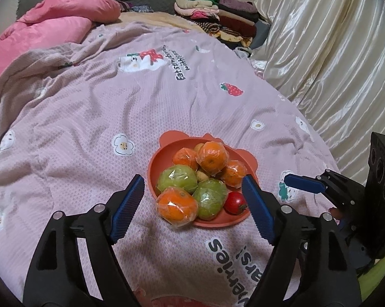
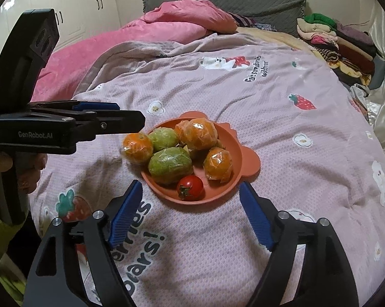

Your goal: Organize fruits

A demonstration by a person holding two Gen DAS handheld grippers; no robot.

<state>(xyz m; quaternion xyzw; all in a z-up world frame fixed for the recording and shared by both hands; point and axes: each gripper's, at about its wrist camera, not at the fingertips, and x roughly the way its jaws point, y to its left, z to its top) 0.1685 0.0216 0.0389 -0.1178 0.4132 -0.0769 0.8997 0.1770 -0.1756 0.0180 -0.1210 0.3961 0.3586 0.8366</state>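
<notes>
Left gripper jaws spread wide, empty, lower centre of frame, flanking near rim of orange plate; right gripper likewise spread, nothing held; wrapped oranges, green fruits, small tomato piled on plate; one orange overhangs plate's edge; plate on patterned blanket.

matt orange plate, glossy film-wrapped fruit, textured cloth bedspread, shiny satin curtain

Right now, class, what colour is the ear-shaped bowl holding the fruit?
Terracotta orange bowl, clearest in the right wrist view.
</notes>
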